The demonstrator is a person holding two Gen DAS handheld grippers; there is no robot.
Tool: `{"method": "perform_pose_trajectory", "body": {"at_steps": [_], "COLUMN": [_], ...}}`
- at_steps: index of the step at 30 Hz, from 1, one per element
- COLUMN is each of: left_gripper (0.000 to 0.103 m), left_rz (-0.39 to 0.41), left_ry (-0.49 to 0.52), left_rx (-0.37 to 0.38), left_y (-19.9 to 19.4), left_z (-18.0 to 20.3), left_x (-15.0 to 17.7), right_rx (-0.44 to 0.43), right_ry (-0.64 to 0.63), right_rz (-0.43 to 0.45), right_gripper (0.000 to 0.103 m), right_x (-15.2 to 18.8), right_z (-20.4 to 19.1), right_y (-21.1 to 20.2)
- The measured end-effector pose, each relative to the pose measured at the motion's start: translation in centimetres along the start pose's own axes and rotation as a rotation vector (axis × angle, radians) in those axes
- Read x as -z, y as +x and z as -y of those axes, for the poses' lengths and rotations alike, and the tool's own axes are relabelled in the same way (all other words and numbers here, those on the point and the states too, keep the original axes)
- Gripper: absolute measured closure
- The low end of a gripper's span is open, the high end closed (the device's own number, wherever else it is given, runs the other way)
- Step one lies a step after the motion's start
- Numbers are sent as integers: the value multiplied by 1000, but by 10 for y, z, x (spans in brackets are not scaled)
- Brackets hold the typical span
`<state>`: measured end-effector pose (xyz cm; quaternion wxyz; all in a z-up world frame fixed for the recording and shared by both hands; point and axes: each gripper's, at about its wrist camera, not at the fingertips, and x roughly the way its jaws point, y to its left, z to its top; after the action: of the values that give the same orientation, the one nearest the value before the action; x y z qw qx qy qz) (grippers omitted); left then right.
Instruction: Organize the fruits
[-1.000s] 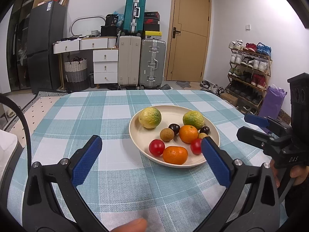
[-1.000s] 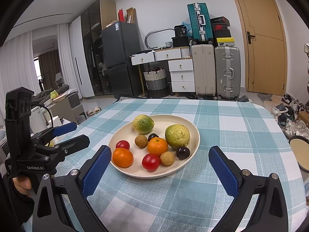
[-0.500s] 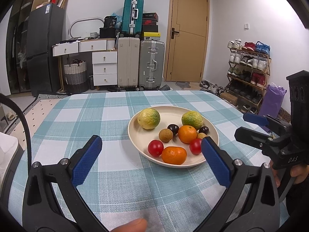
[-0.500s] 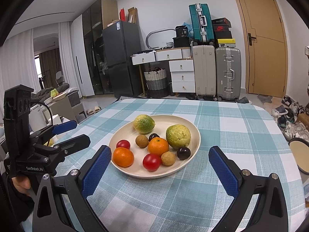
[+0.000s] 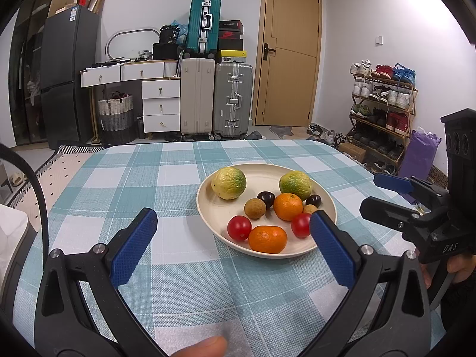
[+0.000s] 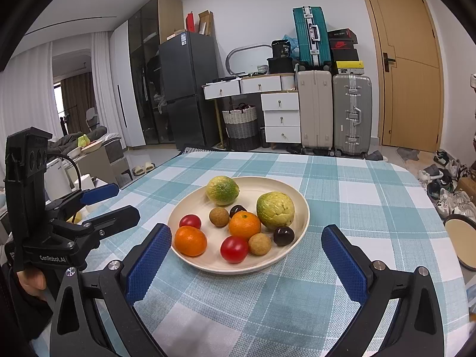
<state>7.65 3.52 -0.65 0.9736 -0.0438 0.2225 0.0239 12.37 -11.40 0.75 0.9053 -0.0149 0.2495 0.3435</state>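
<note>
A cream plate (image 5: pixel 208 205) (image 6: pixel 300 205) on the checked tablecloth holds two green-yellow citrus fruits (image 5: pixel 228 179) (image 6: pixel 275 210), two oranges (image 5: pixel 267 239) (image 6: pixel 244 225), two red tomatoes (image 5: pixel 239 228) (image 6: pixel 234 249), two brown longans (image 5: pixel 254 208) and two dark plums (image 5: pixel 266 198). My left gripper (image 5: pixel 233 230) is open and empty, just short of the plate's near left rim. My right gripper (image 6: pixel 247 245) is open and empty, its fingers straddling the plate's near edge. Each gripper shows in the other's view, the right (image 5: pixel 383 195) and the left (image 6: pixel 114 200).
The checked table (image 5: pixel 134 184) drops off at its far and side edges. A round dark-rimmed object (image 6: pixel 462 242) sits at the table's right edge. Suitcases (image 5: pixel 233 98), drawers, a fridge and a shoe rack (image 5: pixel 380 107) stand beyond.
Both grippers have drifted slightly; the plate sits a little lower and nearer in each view. The jaws stayed open and the fruit has not moved.
</note>
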Motion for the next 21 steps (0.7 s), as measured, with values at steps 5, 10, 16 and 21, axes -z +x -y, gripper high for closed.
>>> {"method": "perform_pose_trajectory", "body": {"at_steps": [5,10,16,21], "left_gripper": [1,1,1,1], "left_rz": [1,1,3,5], "left_ry": [2,2,4,5], "left_rx": [2,2,2,7], "left_y": [0,0,0,0], "left_z": [0,0,0,1], "left_x": [0,0,0,0], "right_rx": [0,1,1,1], "right_ry": [-3,-4,-7,-8], "right_rz": [0,1,0,-1], "right_gripper": [0,0,0,0], "right_x": [0,0,0,0], "right_z": [0,0,1,0], "right_y": [0,0,2,1]}}
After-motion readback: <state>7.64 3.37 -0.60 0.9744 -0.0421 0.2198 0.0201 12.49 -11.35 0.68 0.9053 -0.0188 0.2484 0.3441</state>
